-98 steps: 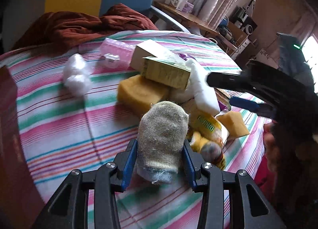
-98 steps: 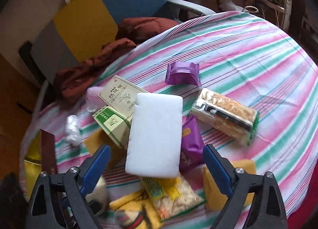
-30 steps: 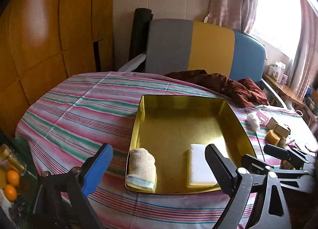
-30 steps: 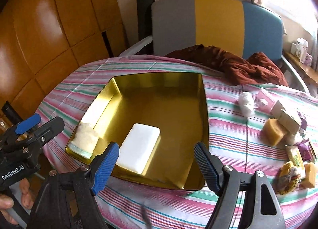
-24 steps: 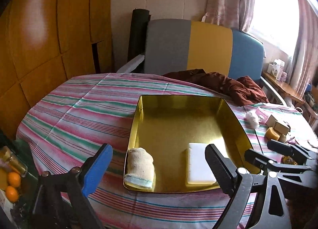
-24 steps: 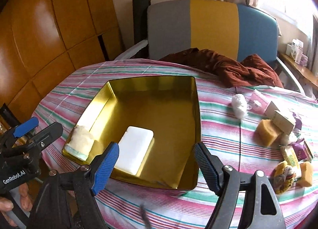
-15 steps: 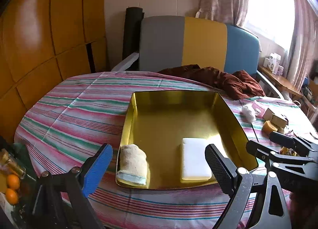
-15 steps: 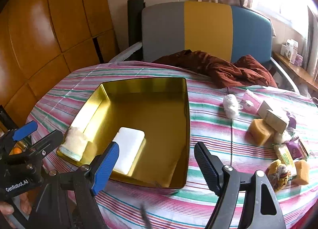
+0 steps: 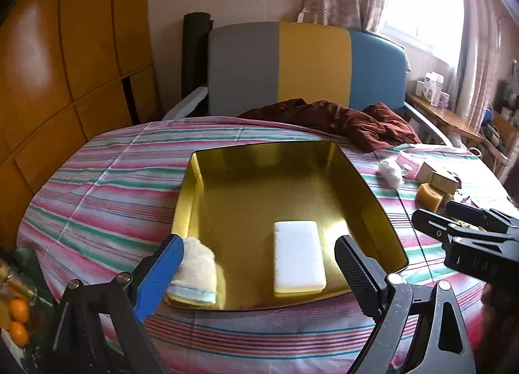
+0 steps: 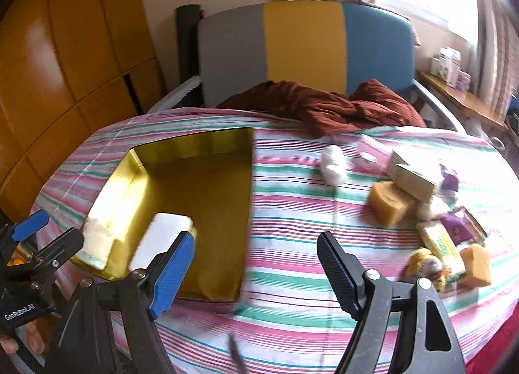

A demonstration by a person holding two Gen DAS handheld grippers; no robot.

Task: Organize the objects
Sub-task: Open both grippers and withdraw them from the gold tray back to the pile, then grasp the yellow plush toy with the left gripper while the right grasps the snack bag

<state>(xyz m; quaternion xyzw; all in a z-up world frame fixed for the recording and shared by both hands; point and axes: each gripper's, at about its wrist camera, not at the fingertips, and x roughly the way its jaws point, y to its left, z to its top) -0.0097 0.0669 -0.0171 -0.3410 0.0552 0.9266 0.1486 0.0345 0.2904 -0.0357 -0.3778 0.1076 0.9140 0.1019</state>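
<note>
A round worktop [image 9: 97, 186] under a striped cloth carries a gold tray [image 9: 366, 192] toward its left half. Inside the tray, against the near wall, lie a rolled cloth [image 9: 194, 271] in the left corner and a white block [image 9: 296, 260] just right of it, the two apart; the rest of the tray floor is bare. Wide striped cloth lies open to the left of the tray and along the near edge of the worktop.

The left gripper [image 9: 258, 263] hangs over the near rim of the tray with its jaws wide apart and nothing between them. The right gripper [image 10: 256, 260] has its jaws apart as well, empty, over the bare cloth just right of the tray.

The right wrist view shows the loose pile on the far right of the worktop: a white wad [image 10: 334, 160], a pink box [image 10: 371, 151], a carton [image 10: 410, 176], a yellow sponge [image 10: 391, 202], purple packets [image 10: 459, 228], a snack bag [image 10: 438, 241], a small orange sponge [image 10: 476, 265] near the edge and a yellow toy [image 10: 425, 263]. A clear strip of cloth runs between this pile and the tray.

The left wrist view catches only the nearer part of that pile, but shows oranges [image 9: 18, 319] below the left edge. A brown blanket [image 9: 340, 121] lies over the far edge, before a chair [image 9: 311, 66].
</note>
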